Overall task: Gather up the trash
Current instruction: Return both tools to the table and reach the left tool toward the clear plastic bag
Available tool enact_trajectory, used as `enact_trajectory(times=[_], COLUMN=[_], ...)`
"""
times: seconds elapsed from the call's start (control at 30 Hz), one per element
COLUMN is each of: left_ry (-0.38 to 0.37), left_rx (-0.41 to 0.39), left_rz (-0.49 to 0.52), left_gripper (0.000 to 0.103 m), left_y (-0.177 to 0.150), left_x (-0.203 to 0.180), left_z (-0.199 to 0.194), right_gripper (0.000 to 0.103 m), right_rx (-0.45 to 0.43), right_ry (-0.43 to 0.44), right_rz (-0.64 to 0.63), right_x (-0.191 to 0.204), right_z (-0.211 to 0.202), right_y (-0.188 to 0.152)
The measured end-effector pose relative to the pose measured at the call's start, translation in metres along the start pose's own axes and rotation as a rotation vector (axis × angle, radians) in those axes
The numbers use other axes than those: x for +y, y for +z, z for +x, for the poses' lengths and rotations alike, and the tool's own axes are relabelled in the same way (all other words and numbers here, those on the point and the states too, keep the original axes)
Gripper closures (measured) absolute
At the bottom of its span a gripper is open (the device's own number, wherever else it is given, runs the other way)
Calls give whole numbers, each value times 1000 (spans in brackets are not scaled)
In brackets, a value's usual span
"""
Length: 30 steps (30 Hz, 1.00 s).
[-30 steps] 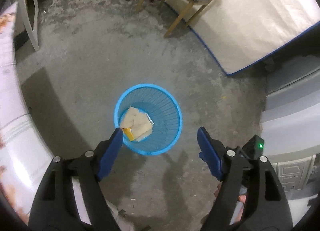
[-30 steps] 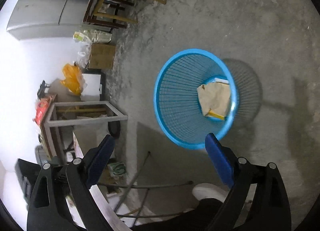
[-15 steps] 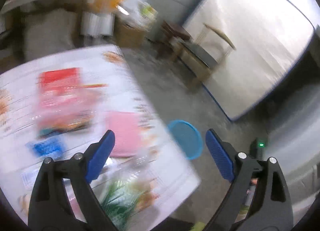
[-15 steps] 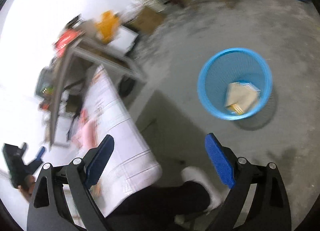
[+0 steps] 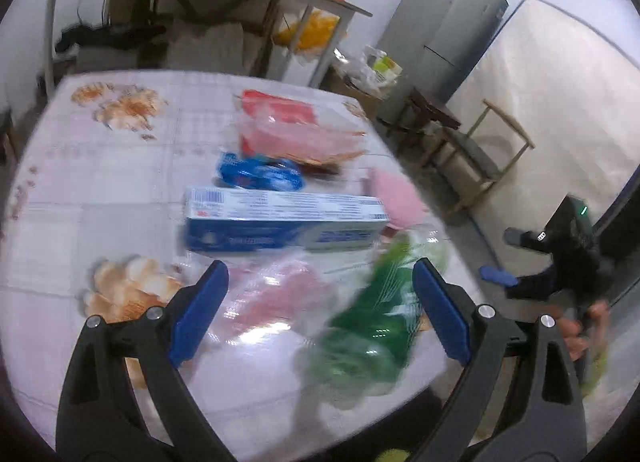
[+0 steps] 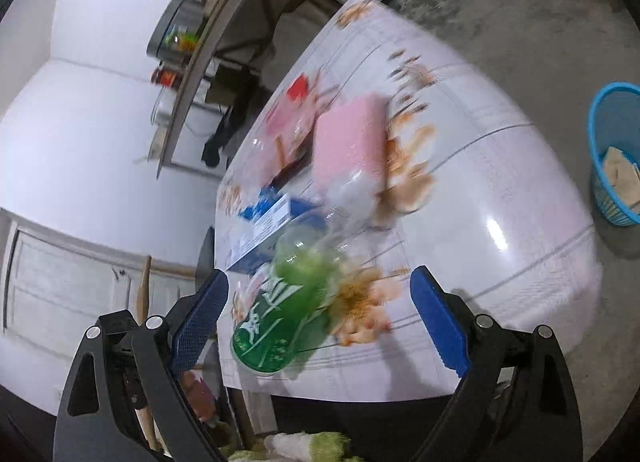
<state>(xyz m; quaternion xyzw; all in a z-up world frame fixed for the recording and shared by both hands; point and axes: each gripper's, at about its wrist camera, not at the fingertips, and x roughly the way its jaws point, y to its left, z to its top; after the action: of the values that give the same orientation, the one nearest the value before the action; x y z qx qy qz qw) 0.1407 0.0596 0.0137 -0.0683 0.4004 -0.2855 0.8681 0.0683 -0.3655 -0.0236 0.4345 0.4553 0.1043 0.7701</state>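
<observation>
Both grippers are over the table [image 5: 120,182], which has a white cloth with orange flower prints. The left gripper [image 5: 320,294] has its blue fingers spread wide and holds nothing. The right gripper [image 6: 319,310] is spread wide too, and it is empty as well.

Lots of trash lies on the table. Nearest is a green plastic bottle [image 5: 372,322] lying on its side close to the table edge. In the right wrist view the green bottle sits just in front of the right gripper, between its two fingers but not touching them. Behind it is a long blue and white box [image 5: 280,222]. Past the box there is a crumpled blue wrapper [image 5: 260,176], a red and clear plastic package [image 5: 296,130] and a pink sponge-like block [image 6: 348,142]. A pink see-through bag [image 5: 280,294] lies between the left gripper's fingers. The pictures are blurry, so small things are hard to tell.

The blue trash basket [image 6: 612,154] stands on the floor, well apart from the table, with some paper [image 6: 620,174] already inside.

This looks like the step of reaching for a new piece of trash. The next move probably means going lower over one thing, maybe the green bottle, putting the fingers on both sides of it, and squeezing. The bottle is round, so it might roll off the edge if it gets bumped
</observation>
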Motion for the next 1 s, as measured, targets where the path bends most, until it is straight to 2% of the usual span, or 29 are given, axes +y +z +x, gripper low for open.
enact_trajectory(times=[0.1, 0.17, 0.3, 0.4, 0.57, 0.63, 0.83, 1.0], left_ry=[60, 68, 28, -4, -24, 6, 152, 206], left_rx=[10, 45, 106, 138, 191, 215, 208, 203], left_rz=[101, 130, 59, -18, -25, 2, 158, 220], left_gripper=[14, 14, 19, 30, 32, 37, 50, 59], left_y=[0, -2, -3, -2, -6, -9, -19, -24], left_x=[13, 23, 47, 63, 70, 67, 48, 41], left_z=[9, 18, 32, 40, 57, 63, 67, 67], right_gripper=[13, 13, 13, 13, 13, 13, 13, 13], right_rx=[35, 45, 49, 51, 42, 37, 16, -3], right_ry=[-20, -32, -47, -61, -71, -78, -91, -101], right_rz=[8, 12, 19, 29, 31, 31, 46, 45], right_x=[9, 14, 23, 26, 33, 34, 29, 26], right_z=[17, 23, 33, 38, 41, 42, 38, 31], right_y=[-1, -3, -7, -8, -6, -6, -3, 0])
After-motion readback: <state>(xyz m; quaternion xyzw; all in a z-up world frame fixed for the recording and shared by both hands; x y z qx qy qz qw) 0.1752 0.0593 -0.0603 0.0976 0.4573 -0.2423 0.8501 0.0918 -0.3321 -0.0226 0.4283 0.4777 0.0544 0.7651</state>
